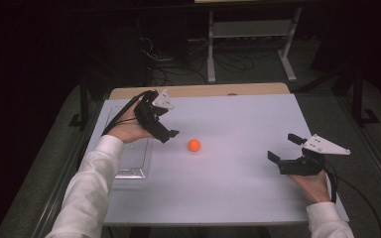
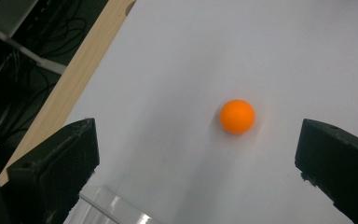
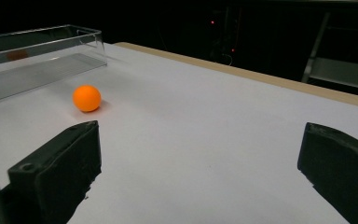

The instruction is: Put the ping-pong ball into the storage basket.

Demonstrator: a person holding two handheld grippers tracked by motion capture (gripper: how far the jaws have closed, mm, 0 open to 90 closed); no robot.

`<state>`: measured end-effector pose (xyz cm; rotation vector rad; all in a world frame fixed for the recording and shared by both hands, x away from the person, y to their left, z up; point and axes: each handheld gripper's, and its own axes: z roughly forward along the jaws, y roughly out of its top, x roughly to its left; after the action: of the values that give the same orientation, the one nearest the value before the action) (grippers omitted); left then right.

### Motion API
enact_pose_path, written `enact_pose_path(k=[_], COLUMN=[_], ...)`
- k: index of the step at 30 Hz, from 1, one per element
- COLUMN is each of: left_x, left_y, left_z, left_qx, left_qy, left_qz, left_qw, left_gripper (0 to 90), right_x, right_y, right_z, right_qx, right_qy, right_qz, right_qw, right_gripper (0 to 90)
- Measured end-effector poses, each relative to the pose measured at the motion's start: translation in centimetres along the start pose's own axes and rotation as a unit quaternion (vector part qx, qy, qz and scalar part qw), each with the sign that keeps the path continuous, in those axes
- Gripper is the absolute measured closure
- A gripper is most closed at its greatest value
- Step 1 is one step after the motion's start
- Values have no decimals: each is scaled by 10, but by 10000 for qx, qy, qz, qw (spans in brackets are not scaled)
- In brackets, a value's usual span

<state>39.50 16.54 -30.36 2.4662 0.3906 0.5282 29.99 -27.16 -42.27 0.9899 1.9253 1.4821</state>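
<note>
A small orange ball (image 1: 194,145) lies on the white table top (image 1: 238,173), left of the middle. My left gripper (image 1: 171,136) hovers just left of it, open, its jaws pointing down toward the ball. In the left gripper view the ball (image 2: 237,116) sits ahead between the wide-apart jaws, nearer the right one, with nothing held by the left gripper (image 2: 198,158). My right gripper (image 1: 283,147) is open at the right side of the table, well apart from the ball. In the right gripper view the ball (image 3: 86,98) lies ahead at the left, beyond the right gripper (image 3: 198,168).
A clear plastic tray (image 1: 129,166) rests at the table's left side, under my left forearm; its wall (image 3: 42,44) stands behind the ball, and its rim (image 2: 109,207) shows near the left jaw. A wooden strip (image 1: 203,90) runs along the far edge. A white metal stand (image 1: 250,29) is beyond.
</note>
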Motion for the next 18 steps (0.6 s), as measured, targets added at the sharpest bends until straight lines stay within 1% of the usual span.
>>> enact_pose_path(k=[4,7,14,18], left_x=[0,-2,-4,-6], left_y=[1,2,6,7], left_z=[8,14,23,34], left_qx=[46,139,188,204], left_qy=[-61,-118,-219,-289], left_qz=[10,90,129,139], left_qw=[10000,9998,9995,9993], left_gripper=[0,0,0,0], right_x=[0,0,0,1], right_y=[0,0,0,0], right_z=[0,0,1,-1], right_qx=[-11,-5,19,25], right_qy=[-1,-2,-1,-1], right_qz=[9,21,17,6], right_qw=[10000,10000,10000,10000], right_gripper=[0,0,0,0])
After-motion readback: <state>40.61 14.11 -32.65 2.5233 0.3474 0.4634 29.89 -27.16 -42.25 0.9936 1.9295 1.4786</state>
